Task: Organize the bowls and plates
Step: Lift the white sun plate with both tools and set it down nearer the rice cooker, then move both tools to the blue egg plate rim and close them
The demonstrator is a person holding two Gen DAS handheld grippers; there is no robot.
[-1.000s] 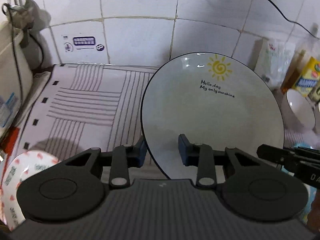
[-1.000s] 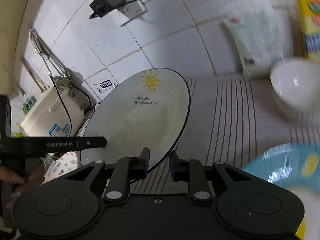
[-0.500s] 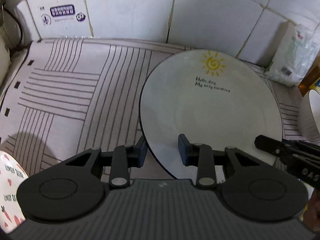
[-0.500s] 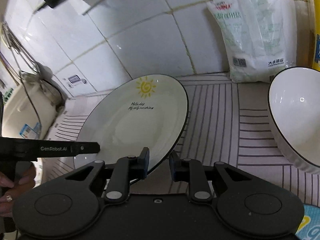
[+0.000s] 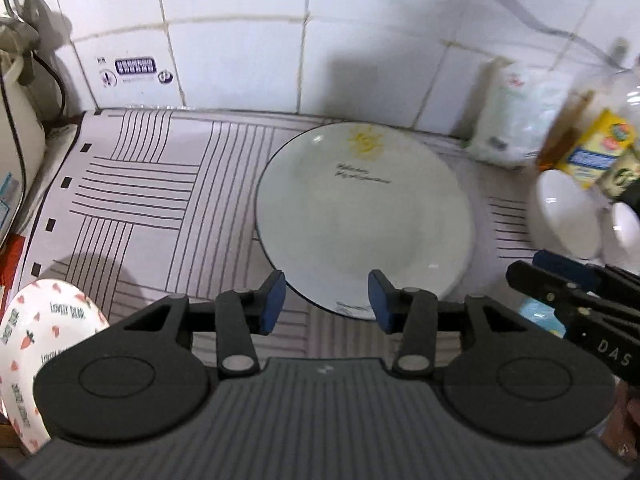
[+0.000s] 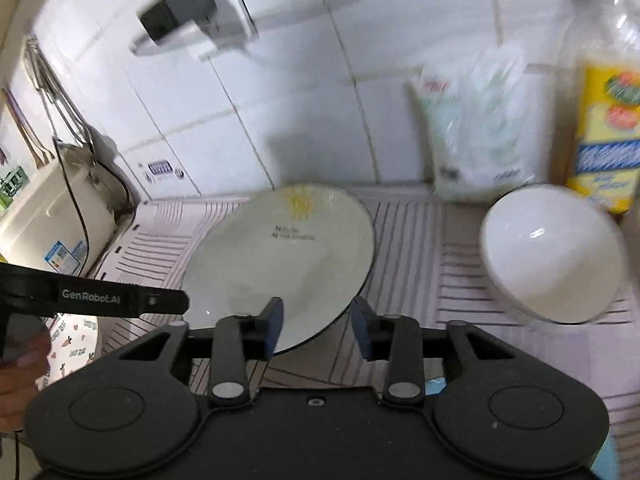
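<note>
In the lower middle of the left wrist view the left gripper (image 5: 326, 300) is seen with its blue pads spread wide, nothing held between them. In the lower middle of the right wrist view the right gripper (image 6: 317, 326) is likewise spread and empty.

Just beyond both sets of pads, at frame centre, the sun plate (image 5: 362, 216) lies flat on the striped mat (image 5: 152, 196), its near rim showing in the gap between each pair of pads; whether the rim is touched cannot be told. The set-down appears done, and the step in hand is judged to be the release and withdrawal. It is best done by drawing each gripper straight back with the pads kept wide, so the rim is not caught or the plate dragged across the mat.

At lower left a patterned plate (image 5: 44, 356) is partly visible. To the right a white bowl (image 6: 554, 254) sits apart from the sun plate. Furthest back, against the tiled wall, a white packet (image 6: 476, 140) and a yellow carton (image 6: 606, 140) stand.
</note>
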